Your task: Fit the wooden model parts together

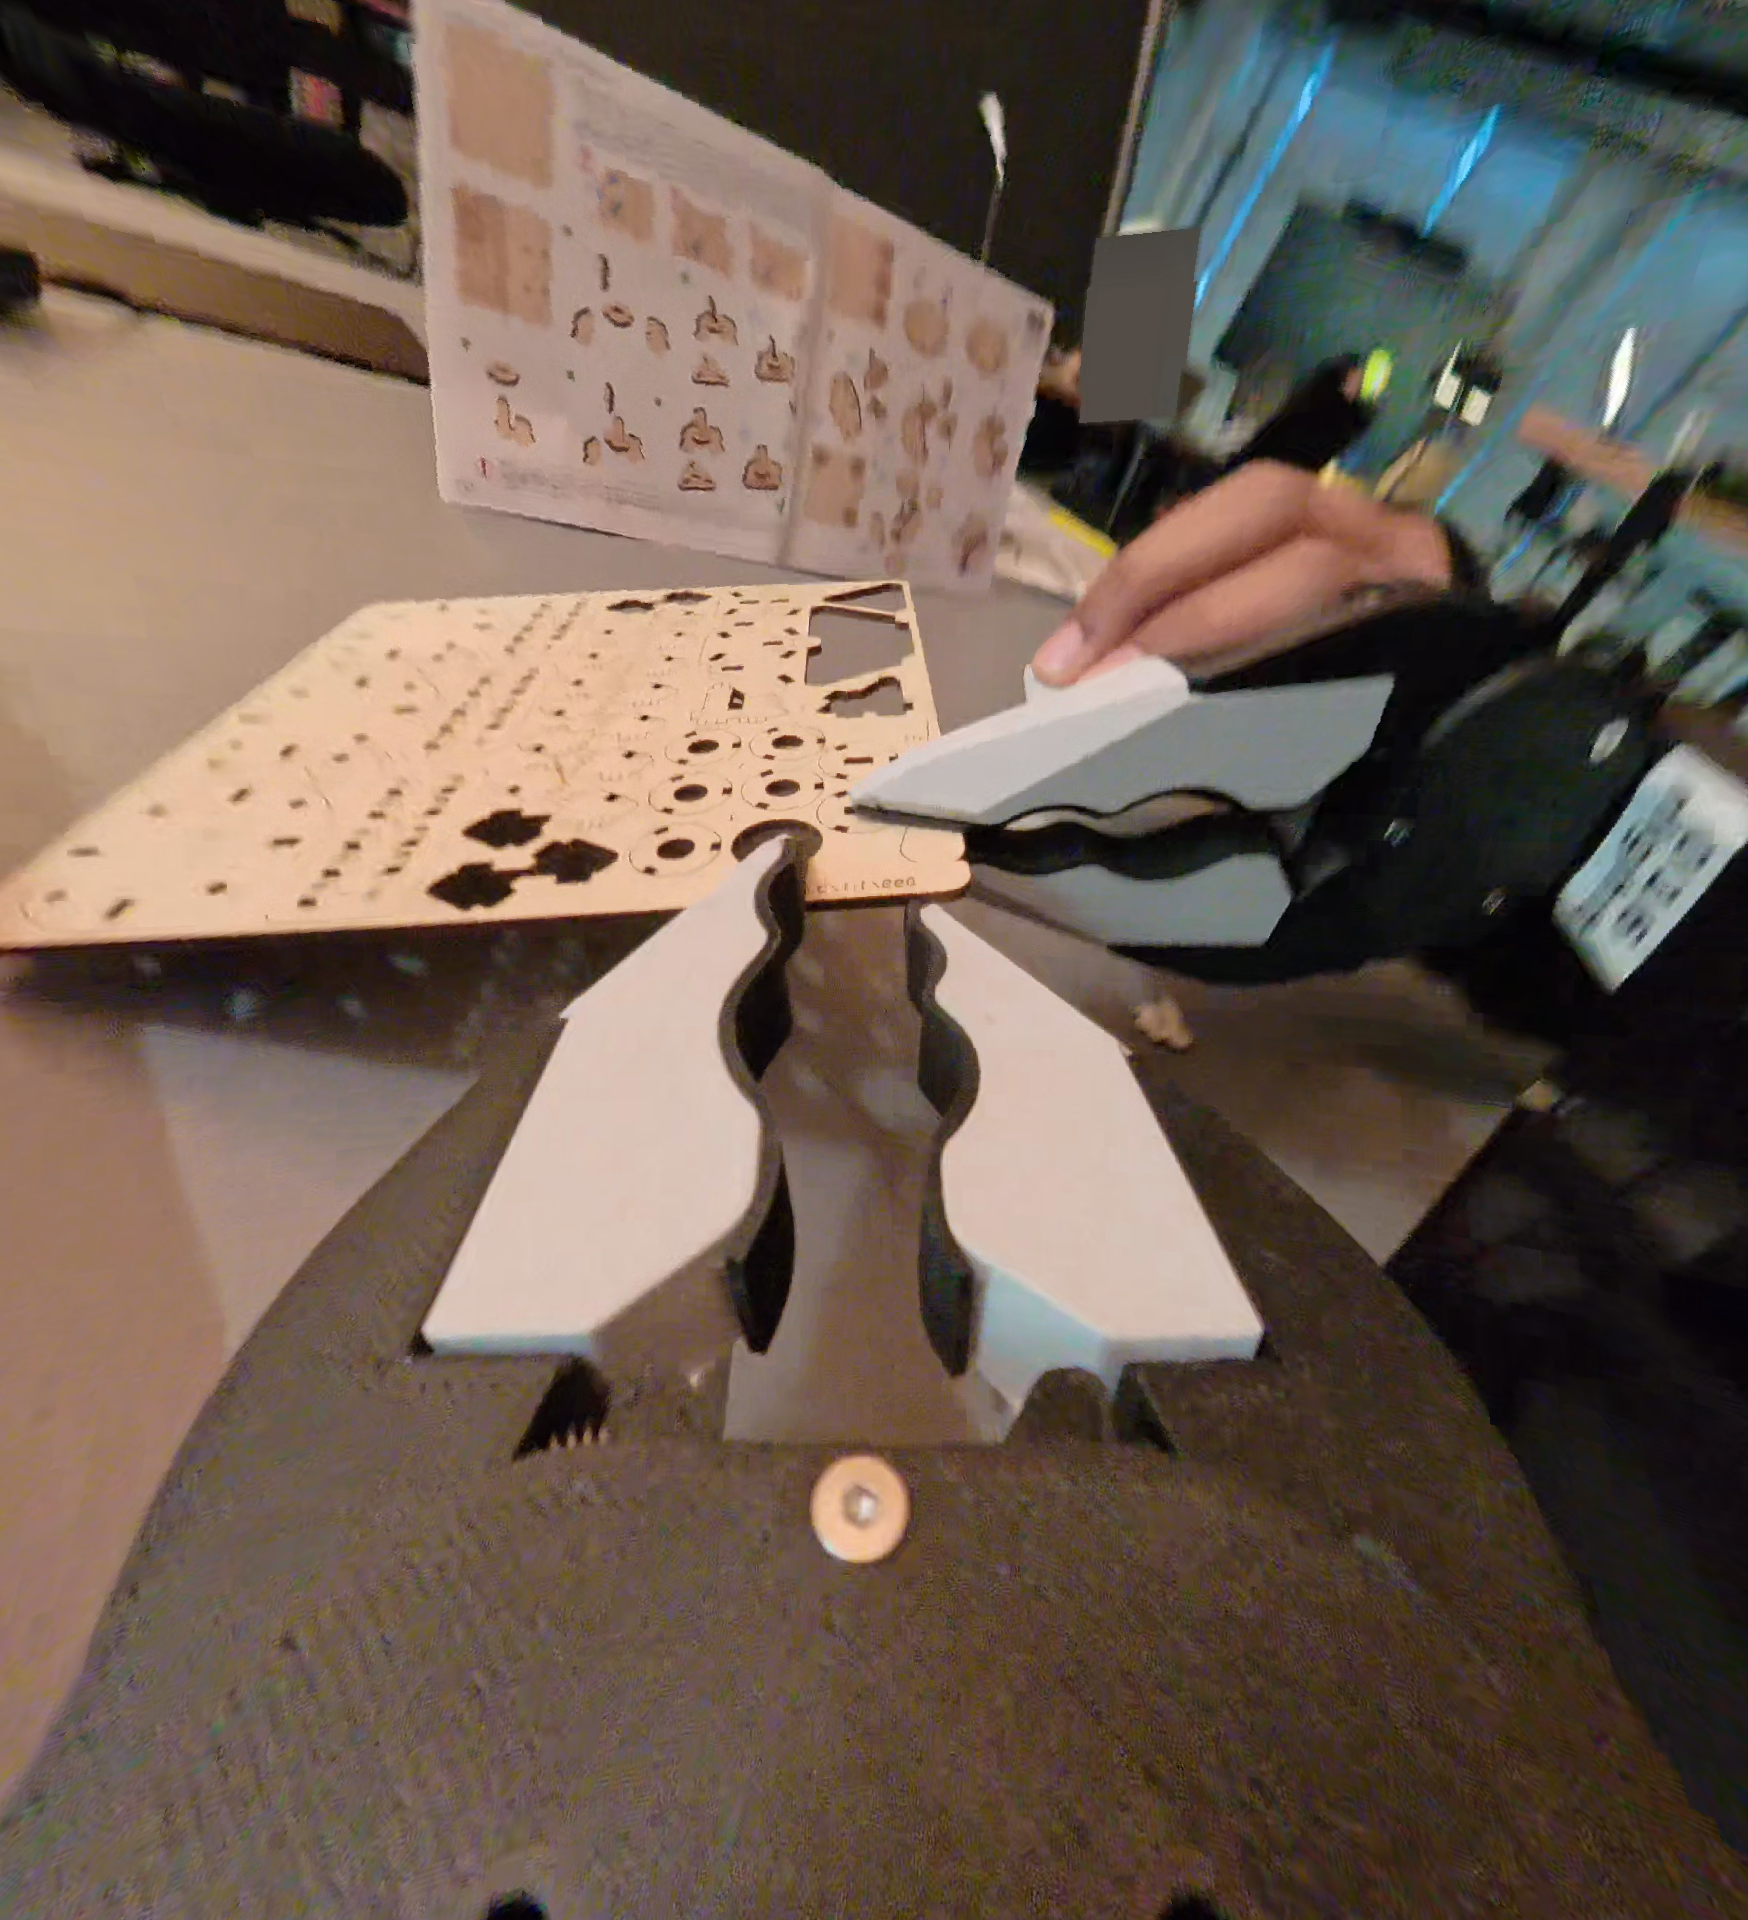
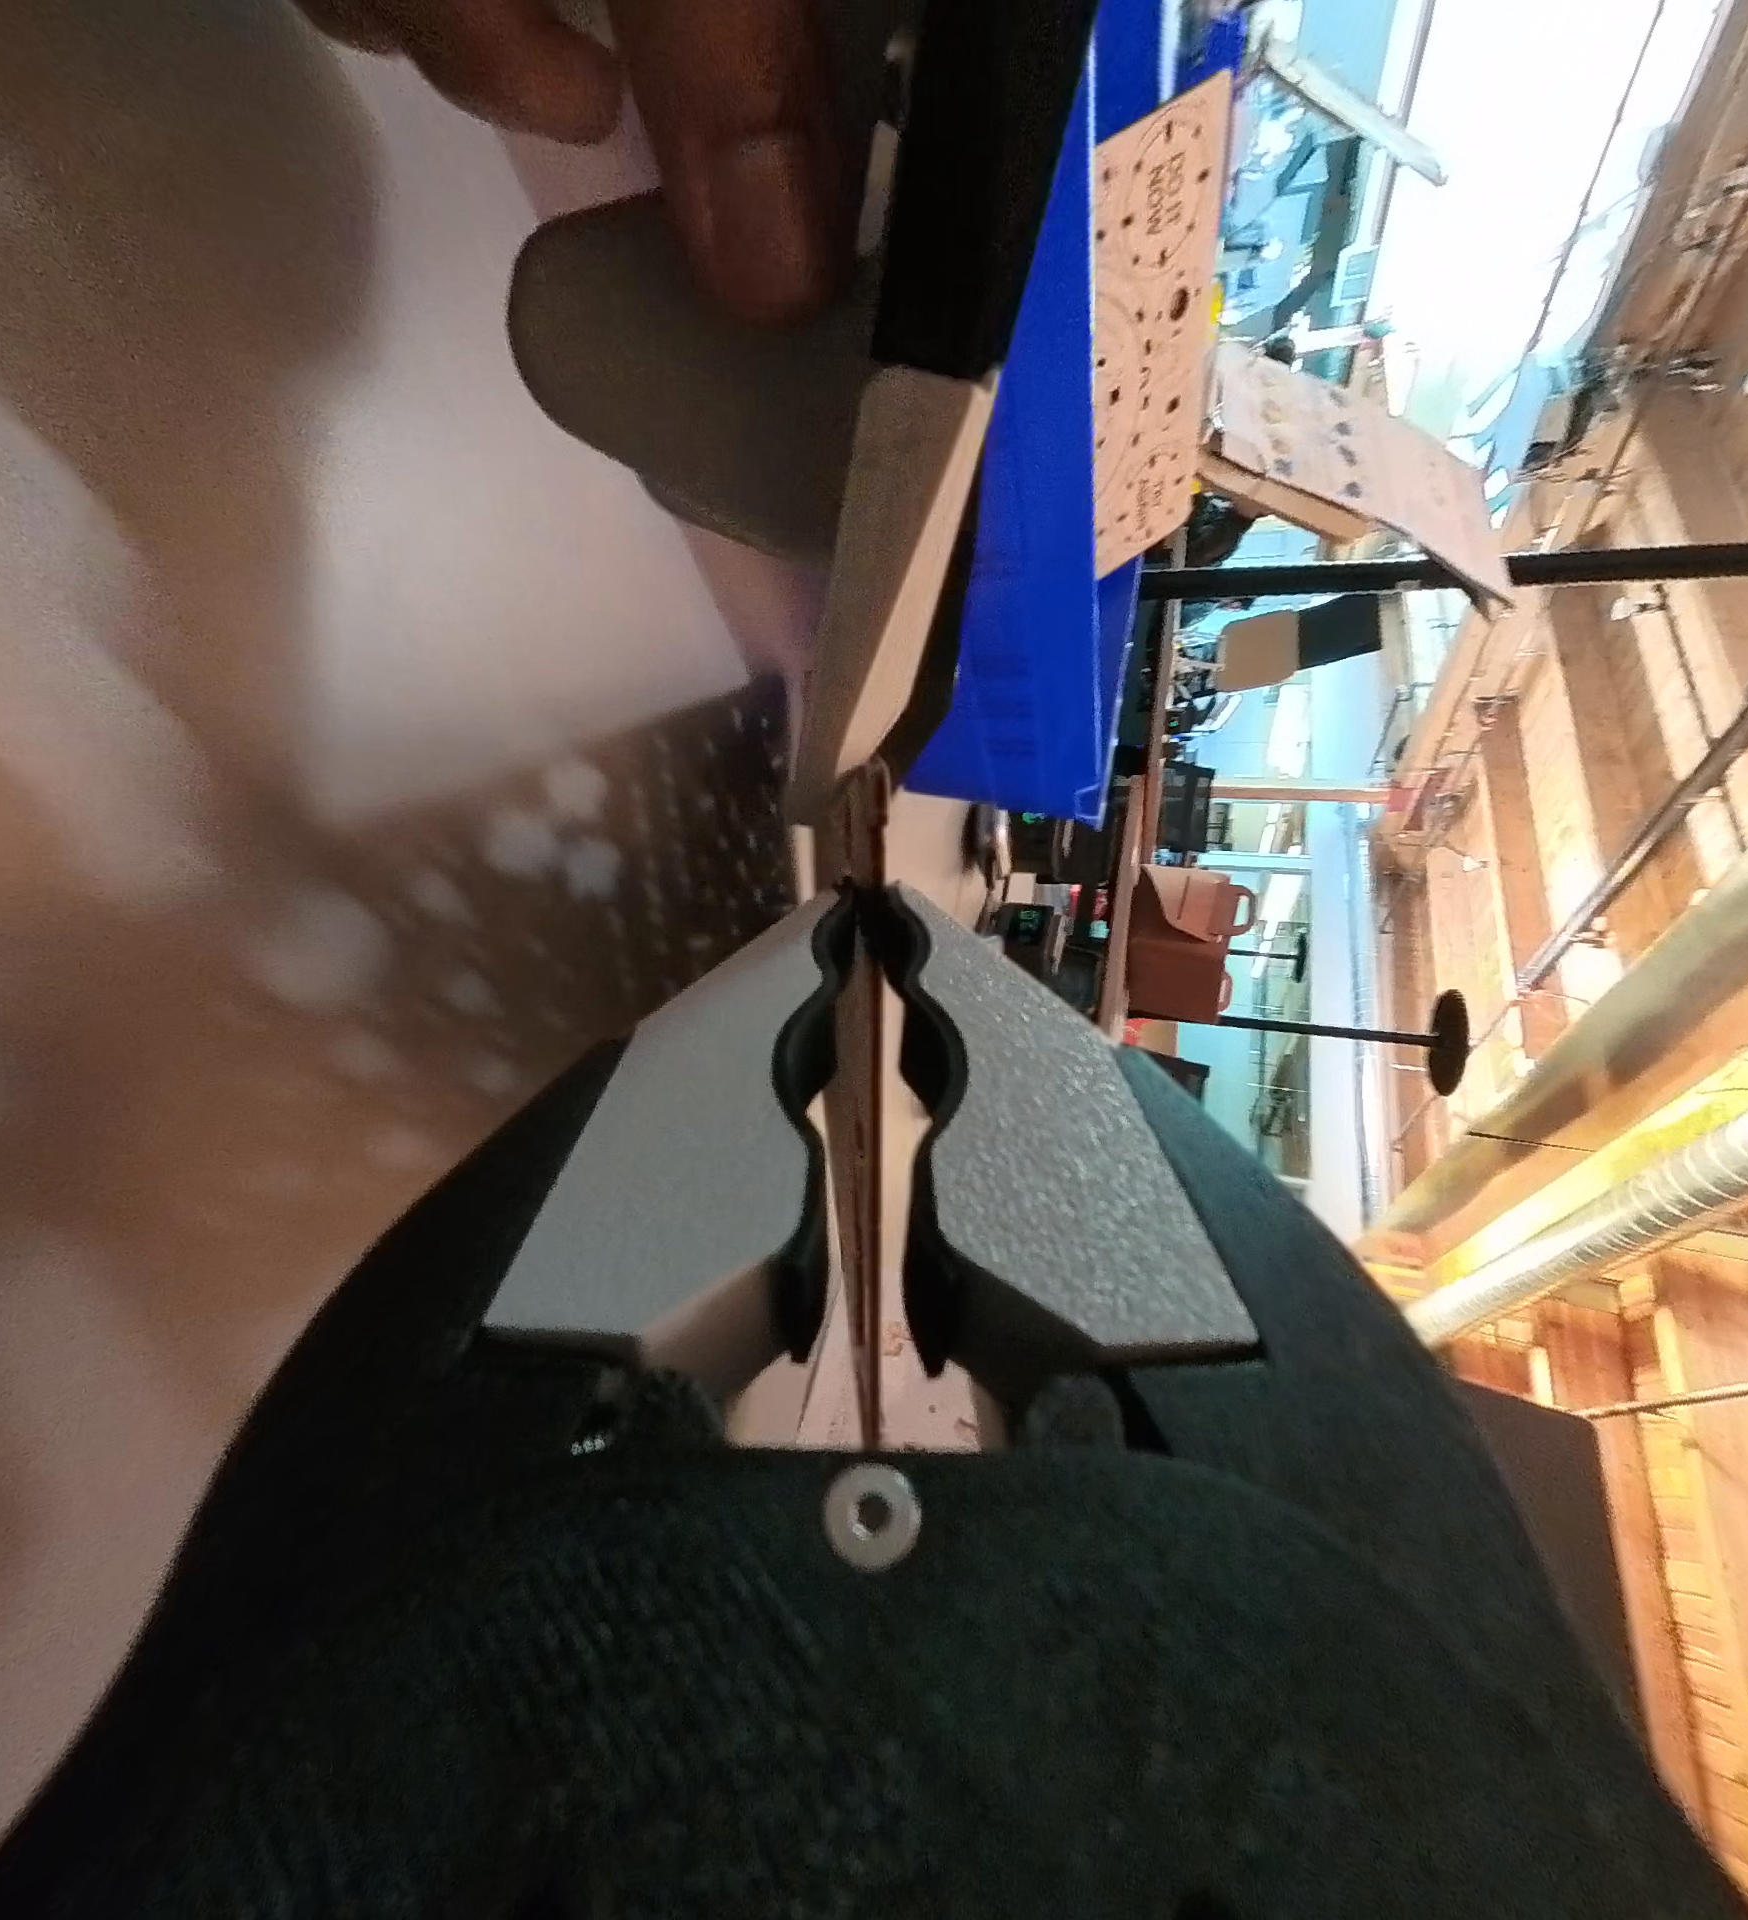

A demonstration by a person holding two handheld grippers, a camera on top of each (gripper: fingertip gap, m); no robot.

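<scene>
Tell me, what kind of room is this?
Probably a workshop or maker space. A laser-cut wooden sheet lies on a grey table, an assembly booklet stands behind it, and bare wooden beams show overhead.

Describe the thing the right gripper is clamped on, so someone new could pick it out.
On the grey table, in front of the propped-up open instruction booklet, lies a thin, pale laser-cut wooden sheet. The right gripper pinches its near right corner, lifting that side. Only it is flat, punched-through wood; the booklet is printed paper standing upright.
</scene>
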